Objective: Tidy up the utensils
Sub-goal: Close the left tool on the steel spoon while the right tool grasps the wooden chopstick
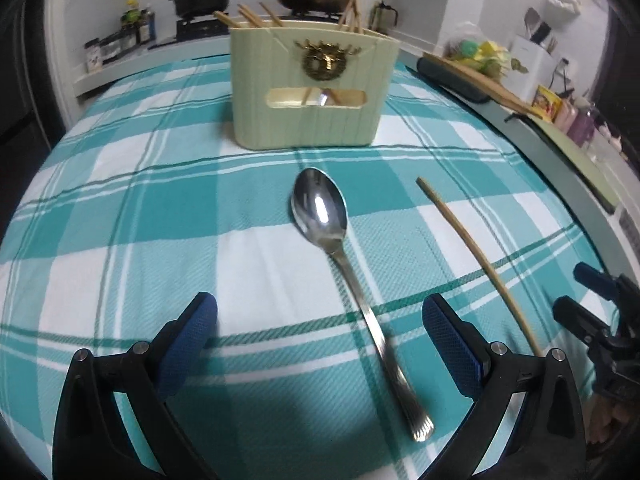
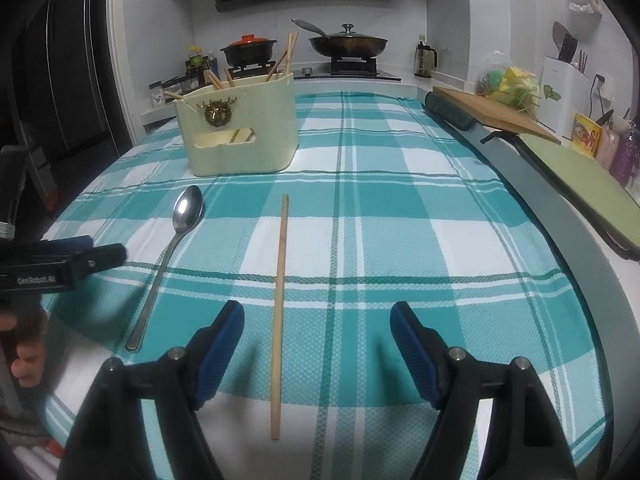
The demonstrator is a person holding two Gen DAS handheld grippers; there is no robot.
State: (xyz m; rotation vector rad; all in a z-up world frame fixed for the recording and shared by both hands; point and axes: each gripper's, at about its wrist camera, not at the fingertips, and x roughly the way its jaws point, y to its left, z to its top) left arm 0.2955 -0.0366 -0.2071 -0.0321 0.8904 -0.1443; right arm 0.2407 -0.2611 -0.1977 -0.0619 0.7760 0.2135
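Observation:
A steel spoon (image 1: pixel 340 276) lies on the teal checked tablecloth, bowl pointing away. My left gripper (image 1: pixel 320 316) is open and hovers over the handle, which runs between the fingers. A single wooden chopstick (image 1: pixel 476 260) lies to the spoon's right. In the right wrist view my right gripper (image 2: pixel 318 320) is open, with the chopstick (image 2: pixel 280 312) between its fingers, nearer the left one. The spoon (image 2: pixel 168 264) lies to its left. A cream utensil holder (image 1: pixel 314 84) with several chopsticks stands at the back; it also shows in the right wrist view (image 2: pixel 240 128).
The left gripper (image 2: pixel 80 256) shows at the left edge of the right wrist view. The right gripper (image 1: pixel 596 312) shows at the right edge of the left wrist view. A cutting board (image 2: pixel 496 114) and clutter line the right counter. Pans (image 2: pixel 348 44) sit on the stove behind.

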